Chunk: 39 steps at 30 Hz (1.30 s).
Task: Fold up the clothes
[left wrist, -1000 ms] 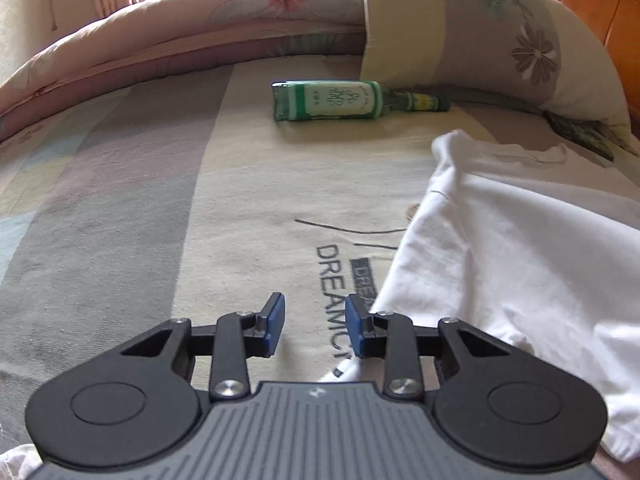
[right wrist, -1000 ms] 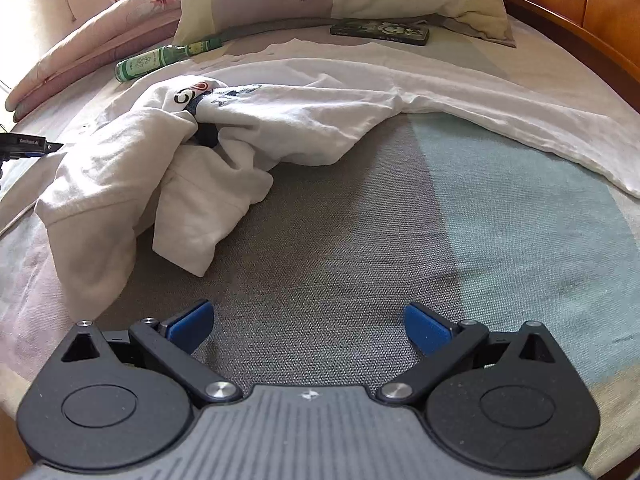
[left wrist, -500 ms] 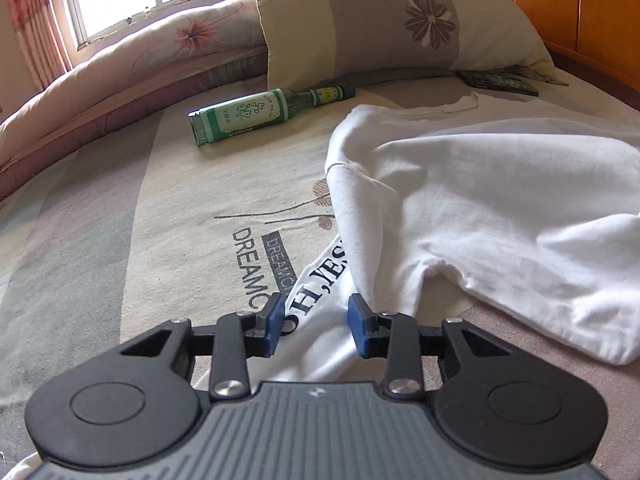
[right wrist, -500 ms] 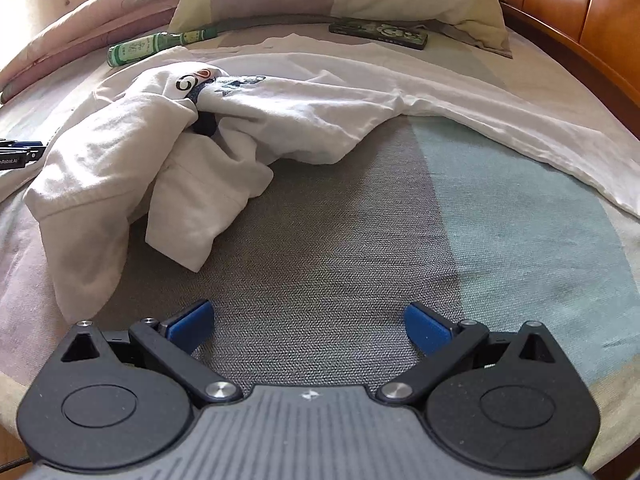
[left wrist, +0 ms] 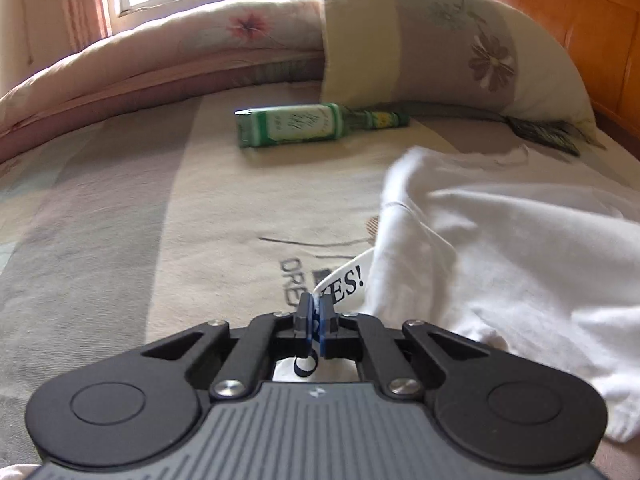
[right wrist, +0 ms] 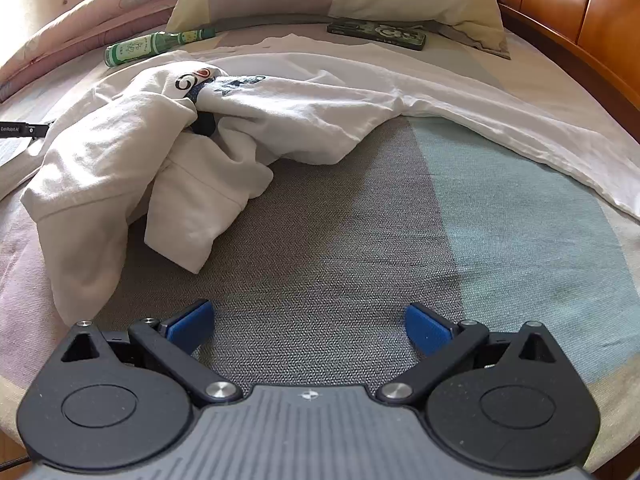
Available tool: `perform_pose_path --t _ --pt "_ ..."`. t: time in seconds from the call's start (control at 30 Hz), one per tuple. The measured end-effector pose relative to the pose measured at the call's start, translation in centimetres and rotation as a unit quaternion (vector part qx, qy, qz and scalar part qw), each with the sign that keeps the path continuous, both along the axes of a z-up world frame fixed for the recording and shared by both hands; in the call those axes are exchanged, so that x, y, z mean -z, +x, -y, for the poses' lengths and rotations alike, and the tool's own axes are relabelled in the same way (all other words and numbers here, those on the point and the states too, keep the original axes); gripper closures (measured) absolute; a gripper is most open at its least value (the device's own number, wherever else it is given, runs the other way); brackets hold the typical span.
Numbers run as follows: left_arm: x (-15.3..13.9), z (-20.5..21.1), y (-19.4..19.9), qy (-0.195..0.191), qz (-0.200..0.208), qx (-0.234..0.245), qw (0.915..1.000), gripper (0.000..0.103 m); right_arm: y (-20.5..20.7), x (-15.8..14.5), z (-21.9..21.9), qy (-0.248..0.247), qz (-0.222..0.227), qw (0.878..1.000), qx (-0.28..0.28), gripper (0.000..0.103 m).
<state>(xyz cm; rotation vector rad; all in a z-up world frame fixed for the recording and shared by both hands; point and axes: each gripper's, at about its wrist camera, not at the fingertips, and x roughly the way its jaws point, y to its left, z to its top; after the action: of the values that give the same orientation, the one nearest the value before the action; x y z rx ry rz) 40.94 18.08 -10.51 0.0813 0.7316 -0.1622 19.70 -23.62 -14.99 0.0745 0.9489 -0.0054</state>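
Note:
A white T-shirt [right wrist: 304, 108] with dark printed lettering lies crumpled across the striped bed sheet [right wrist: 328, 248]. In the left wrist view the same white T-shirt [left wrist: 512, 248] spreads to the right, and my left gripper [left wrist: 316, 316] is shut on its printed edge, the fabric pinched between the blue pads. My right gripper [right wrist: 308, 324] hovers low over bare sheet with its jaws wide apart and nothing between them; the shirt's bunched part lies ahead and to its left. The tip of the left gripper [right wrist: 24, 130] shows at the far left edge of the right wrist view.
A green bottle [left wrist: 316, 124] lies on its side near the pillow [left wrist: 440, 40]. A dark patterned flat object [right wrist: 376, 34] rests by the pillow. A rolled quilt [left wrist: 140, 64] lines the far side; a wooden headboard [right wrist: 568, 12] runs along the right.
My left gripper has closed from open onto the shirt's printed edge, and its view has shifted. The right gripper stays open and has barely moved.

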Motion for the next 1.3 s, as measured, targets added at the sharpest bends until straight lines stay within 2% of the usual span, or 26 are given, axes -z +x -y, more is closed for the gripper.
perform_pose_path --t 0.1,0.17,0.27,0.3,0.33,0.4,0.53,0.63,0.73,0.83,0.93,0.97,1.03,1.17,1.3 --pt "-0.7 -2.2 1.6 -0.019 0.001 -0.045 0.9988 0.102 0.0 0.0 0.1 0.001 0.000 1.000 0.000 0.000" --pt "-0.6 -2.9 2.5 -0.018 -0.001 -0.065 0.9977 0.102 0.0 0.1 0.0 0.000 0.001 1.000 0.001 0.000" --pt "0.2 -3.6 3.6 -0.037 -0.041 -0.078 0.9954 0.099 0.0 0.1 0.0 0.000 0.001 1.000 0.002 0.000" --pt "0.3 -3.8 3.7 -0.041 -0.043 -0.084 0.9947 0.094 0.0 0.1 0.0 0.001 0.000 1.000 0.001 0.000" --pt "0.2 -4.0 3.5 -0.042 -0.034 -0.092 0.9943 0.090 0.0 0.1 0.1 0.002 0.000 1.000 0.001 0.000" --pt "-0.1 -4.5 3.2 -0.044 -0.018 -0.108 0.9931 0.093 0.0 0.1 0.1 0.003 0.000 1.000 0.000 0.000" --pt "-1.9 -6.3 2.1 -0.076 0.007 -0.119 0.9900 0.090 0.1 0.1 0.2 0.002 -0.001 1.000 -0.004 0.000" --pt "-2.7 -7.7 0.9 -0.064 0.008 -0.120 0.9907 0.089 0.1 0.1 0.3 0.004 0.000 1.000 -0.004 0.000" --pt "-2.9 -9.5 -1.0 -0.046 -0.007 -0.124 0.9912 0.088 0.1 0.0 0.2 0.003 -0.001 1.000 -0.004 0.000" --pt "-2.7 -11.7 -3.8 -0.019 -0.020 -0.136 0.9903 0.086 0.0 -0.7 0.3 0.026 0.001 1.000 -0.011 0.000" --pt "-2.6 -13.9 -7.0 0.015 -0.024 -0.154 0.9877 0.080 -0.3 -1.8 0.1 0.043 0.014 0.999 -0.020 0.000" --pt "-2.5 -14.8 -7.9 0.020 -0.025 -0.159 0.9867 0.075 -0.3 -2.1 -0.1 0.046 0.019 0.999 -0.024 0.000" --pt "-2.4 -15.5 -9.0 0.020 -0.025 -0.153 0.9878 0.070 -0.4 -2.7 -0.6 0.049 0.026 0.998 -0.032 0.000" --pt "-2.3 -16.3 -10.8 0.017 -0.022 -0.128 0.9913 0.070 -0.7 -3.1 -1.5 0.054 0.031 0.997 -0.043 0.000" --pt "-1.3 -13.9 -9.3 0.038 -0.029 -0.043 0.9980 0.069 -0.9 -3.4 -2.4 0.057 0.032 0.997 -0.051 0.000"
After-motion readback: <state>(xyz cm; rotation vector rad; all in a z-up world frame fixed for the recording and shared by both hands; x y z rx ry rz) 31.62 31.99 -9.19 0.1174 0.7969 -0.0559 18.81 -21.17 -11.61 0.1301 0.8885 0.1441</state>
